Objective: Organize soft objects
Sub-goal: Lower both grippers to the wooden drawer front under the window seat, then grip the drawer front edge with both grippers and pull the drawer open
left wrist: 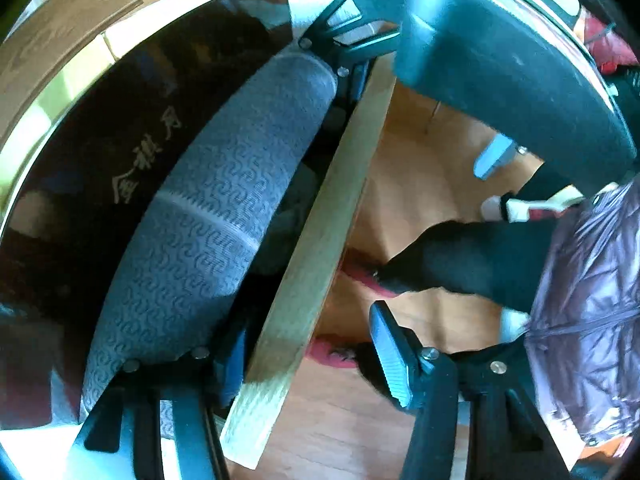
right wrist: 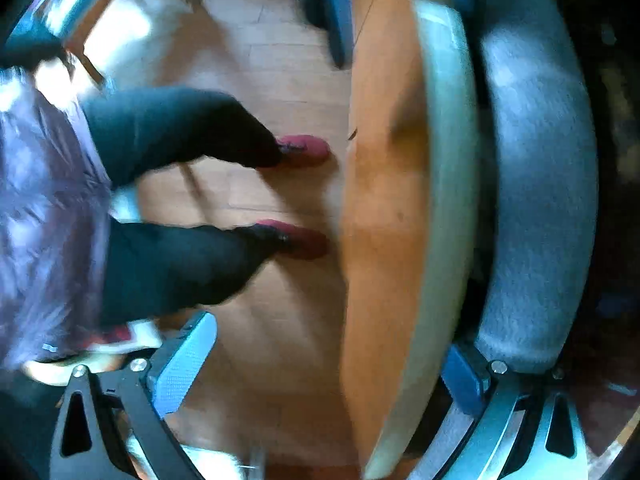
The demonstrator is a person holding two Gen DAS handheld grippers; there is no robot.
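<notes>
A long blue-grey fabric roll [left wrist: 212,208] with a swirl pattern lies on the dark glossy tabletop [left wrist: 100,128], just inside the pale wooden rim [left wrist: 320,232]. My left gripper [left wrist: 308,332] points down and straddles that rim. Its jaws are open; one pad [left wrist: 230,364] sits between roll and rim, the other [left wrist: 390,360] hangs off the table over the floor. The roll's near end rests against the outer side of the inner finger. My right gripper [right wrist: 332,336] straddles the rim [right wrist: 448,200] likewise, wide open, with the roll [right wrist: 536,200] outside its inner finger [right wrist: 464,376].
A person stands close to the table: black trouser legs [right wrist: 172,136], red shoes [right wrist: 308,148] and a shiny purple jacket [right wrist: 36,184]. Below is a wooden floor [right wrist: 256,60]. The tabletop bears gold characters [left wrist: 144,156].
</notes>
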